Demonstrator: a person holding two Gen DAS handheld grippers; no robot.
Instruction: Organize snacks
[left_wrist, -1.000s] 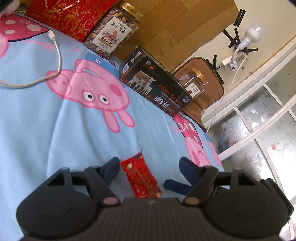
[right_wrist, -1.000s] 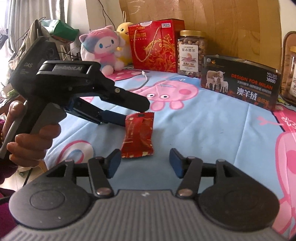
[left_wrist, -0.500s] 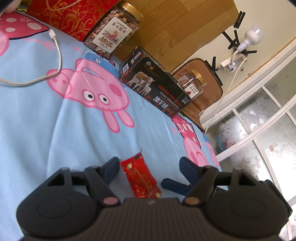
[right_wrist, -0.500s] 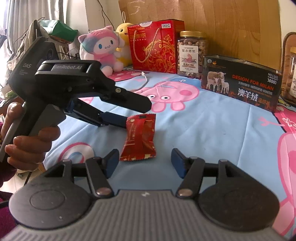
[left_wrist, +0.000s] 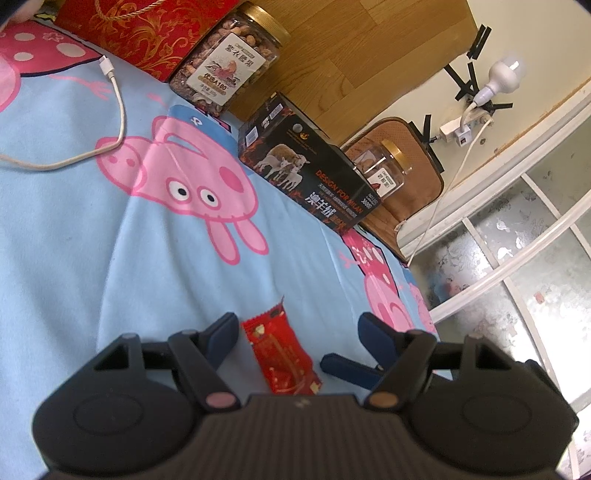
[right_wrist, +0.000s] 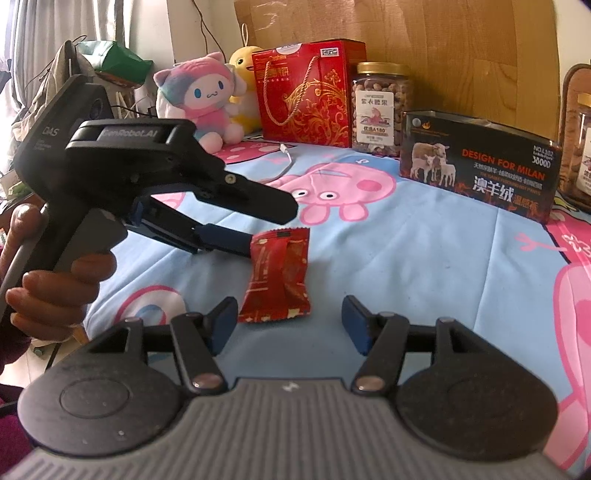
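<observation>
Nothing has moved: both tools, left tool (left_wrist: 297, 332) and right tool (right_wrist: 288, 319), stay released, bracketing the red snack packet (right_wrist: 279, 275) lying on the bed sheet (right_wrist: 424, 258), ready for a pickup.

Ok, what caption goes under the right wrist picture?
Two open grippers close in on a red snack packet lying on the cartoon-pig bedsheet.

A blue bed sheet (right_wrist: 424, 258) printed with pink pigs spreads beneath and beyond the fingers (right_wrist: 221, 319). Well ahead of them to the right stands a black box (right_wrist: 480, 166) with sheep pictured on it. Straight ahead lies a white cable (right_wrist: 286, 162). Ahead to the left sit a pink-and-blue plush toy (right_wrist: 207, 99) and a yellow plush toy (right_wrist: 245, 61). A wooden board (right_wrist: 461, 44) rises behind.
</observation>
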